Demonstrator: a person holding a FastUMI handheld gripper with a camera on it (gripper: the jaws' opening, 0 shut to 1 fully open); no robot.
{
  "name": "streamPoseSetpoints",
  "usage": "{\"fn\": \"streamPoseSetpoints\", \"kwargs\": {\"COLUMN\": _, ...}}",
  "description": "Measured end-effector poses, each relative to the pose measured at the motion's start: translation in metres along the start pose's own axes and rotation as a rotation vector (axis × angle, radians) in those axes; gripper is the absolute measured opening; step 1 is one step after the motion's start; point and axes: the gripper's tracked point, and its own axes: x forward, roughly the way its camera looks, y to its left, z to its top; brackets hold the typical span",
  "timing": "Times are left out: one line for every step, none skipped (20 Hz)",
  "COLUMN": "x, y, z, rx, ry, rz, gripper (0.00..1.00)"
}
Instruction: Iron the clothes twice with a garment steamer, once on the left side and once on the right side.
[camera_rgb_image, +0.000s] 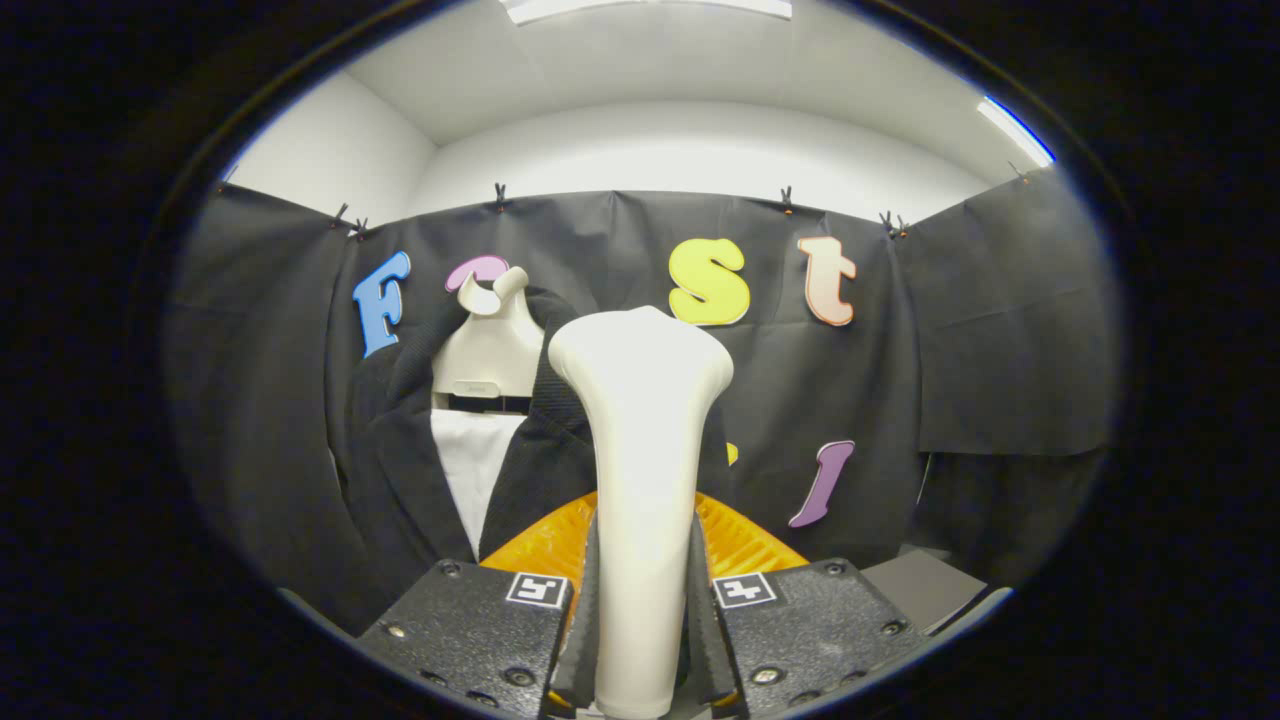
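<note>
I see a cream-white garment steamer (640, 480), plain and unpatterned, at the frame's centre. Left of it hangs a black jacket (400, 470) (fine ribbed texture) over a white panel (472, 470), on an off-white hanger (490, 345).

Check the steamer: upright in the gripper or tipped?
Upright. The steamer stands straight between the fingers, head up; the gripper is shut on its handle, both fingers pressing its sides.

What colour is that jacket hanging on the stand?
Black jacket, with white fabric showing between its open fronts; seen in the gripper view, beyond the steamer.
</note>
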Motion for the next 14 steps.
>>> {"fn": "streamPoseSetpoints", "kwargs": {"x": 0.004, "y": 0.003, "z": -0.004, "rx": 0.001, "ry": 0.009, "rz": -0.001, "gripper": 0.4}}
{"fn": "streamPoseSetpoints", "kwargs": {"x": 0.009, "y": 0.004, "z": -0.009, "rx": -0.001, "ry": 0.024, "rz": -0.005, "gripper": 0.4}}
{"fn": "streamPoseSetpoints", "kwargs": {"x": 0.014, "y": 0.005, "z": -0.014, "rx": 0.0, "ry": 0.036, "rz": -0.006, "gripper": 0.4}}
{"fn": "streamPoseSetpoints", "kwargs": {"x": 0.017, "y": 0.006, "z": -0.02, "rx": -0.001, "ry": 0.051, "rz": -0.005, "gripper": 0.4}}
{"fn": "streamPoseSetpoints", "kwargs": {"x": 0.017, "y": 0.007, "z": -0.026, "rx": -0.002, "ry": 0.061, "rz": -0.003, "gripper": 0.4}}
{"fn": "streamPoseSetpoints", "kwargs": {"x": 0.019, "y": 0.007, "z": -0.031, "rx": -0.008, "ry": 0.07, "rz": -0.002, "gripper": 0.4}}
{"fn": "streamPoseSetpoints", "kwargs": {"x": 0.018, "y": 0.007, "z": -0.036, "rx": -0.012, "ry": 0.076, "rz": -0.002, "gripper": 0.4}}
{"fn": "streamPoseSetpoints", "kwargs": {"x": 0.018, "y": 0.008, "z": -0.041, "rx": -0.017, "ry": 0.081, "rz": 0.001, "gripper": 0.4}}
{"fn": "streamPoseSetpoints", "kwargs": {"x": 0.016, "y": 0.008, "z": -0.048, "rx": -0.017, "ry": 0.088, "rz": 0.004, "gripper": 0.4}}
{"fn": "streamPoseSetpoints", "kwargs": {"x": 0.016, "y": 0.008, "z": -0.052, "rx": -0.018, "ry": 0.093, "rz": 0.007, "gripper": 0.4}}
{"fn": "streamPoseSetpoints", "kwargs": {"x": 0.013, "y": 0.008, "z": -0.058, "rx": -0.019, "ry": 0.1, "rz": 0.006, "gripper": 0.4}}
{"fn": "streamPoseSetpoints", "kwargs": {"x": 0.012, "y": 0.006, "z": -0.062, "rx": -0.021, "ry": 0.106, "rz": 0.006, "gripper": 0.4}}
{"fn": "streamPoseSetpoints", "kwargs": {"x": 0.011, "y": 0.005, "z": -0.067, "rx": -0.02, "ry": 0.11, "rz": 0.006, "gripper": 0.4}}
{"fn": "streamPoseSetpoints", "kwargs": {"x": 0.009, "y": 0.006, "z": -0.073, "rx": -0.024, "ry": 0.115, "rz": 0.005, "gripper": 0.4}}
